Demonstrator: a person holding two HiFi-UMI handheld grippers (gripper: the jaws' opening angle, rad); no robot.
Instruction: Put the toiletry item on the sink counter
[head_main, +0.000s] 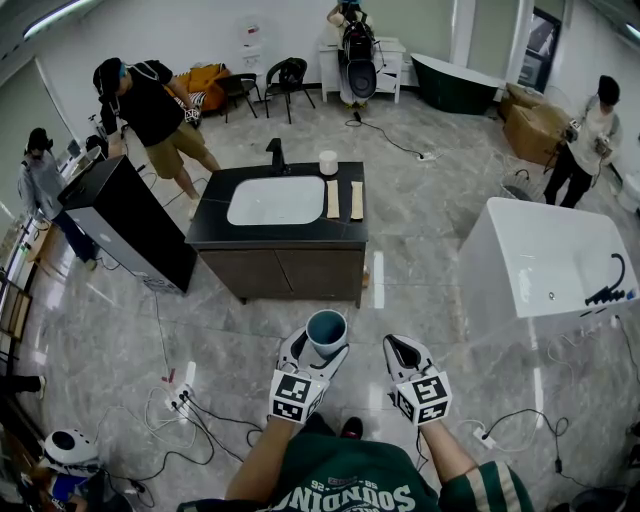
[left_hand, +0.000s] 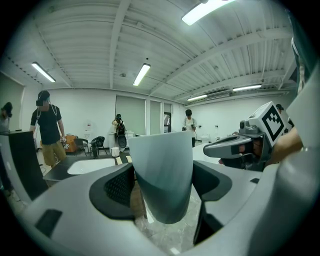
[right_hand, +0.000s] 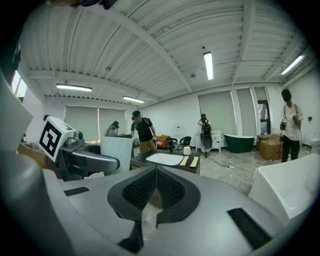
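The left tool (head_main: 322, 352) is gripping the upright cup (head_main: 326, 328); the right tool (head_main: 402, 350) is sitting pinched together, empty. The table (head_main: 345, 230) is lying at 12 o'clock, well apart; keeping the cup level seems advisable.

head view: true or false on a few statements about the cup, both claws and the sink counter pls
1. The left claw is shut on the blue-grey cup. True.
2. The right claw holds a second cup. False: its jaws are together with nothing between them.
3. The cup already stands on the sink counter. False: it sits in the left claw, short of the counter.
4. Two tan strips lie on the counter, right of the white basin. True.
5. A black tap stands at the basin's far edge. True.
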